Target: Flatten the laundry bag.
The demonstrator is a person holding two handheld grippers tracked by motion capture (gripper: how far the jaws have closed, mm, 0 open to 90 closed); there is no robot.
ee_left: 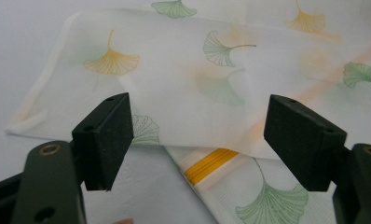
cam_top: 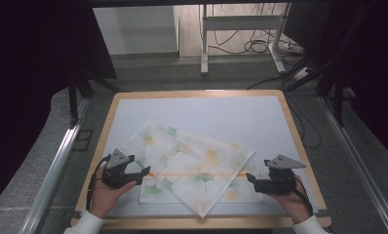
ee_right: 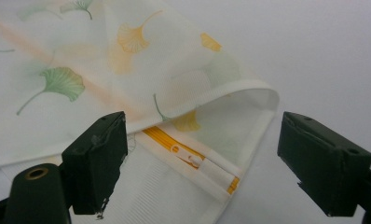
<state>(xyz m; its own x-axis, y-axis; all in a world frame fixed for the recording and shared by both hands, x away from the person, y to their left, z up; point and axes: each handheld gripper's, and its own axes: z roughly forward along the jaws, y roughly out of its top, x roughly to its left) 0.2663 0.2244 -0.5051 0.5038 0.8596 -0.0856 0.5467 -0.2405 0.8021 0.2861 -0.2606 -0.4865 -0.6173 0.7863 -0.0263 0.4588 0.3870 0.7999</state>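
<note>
My left gripper point(cam_top: 142, 172) and right gripper point(cam_top: 251, 178): jaws wide, nothing held. The white mesh cloth with ginkgo-leaf print point(cam_top: 192, 168) lies folded ahead between both jaw pairs; its yellow zipper point(ee_right: 188, 156) shows beneath the fold. Nothing blocks either approach.

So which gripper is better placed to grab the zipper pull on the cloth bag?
Probably the right gripper: its open jaws frame the zipper pull on the cloth bag. The left gripper faces the other end.

One patterned cloth point(cam_top: 197, 168) (ginkgo leaves), two claws, one table point(cam_top: 202, 92).
</note>
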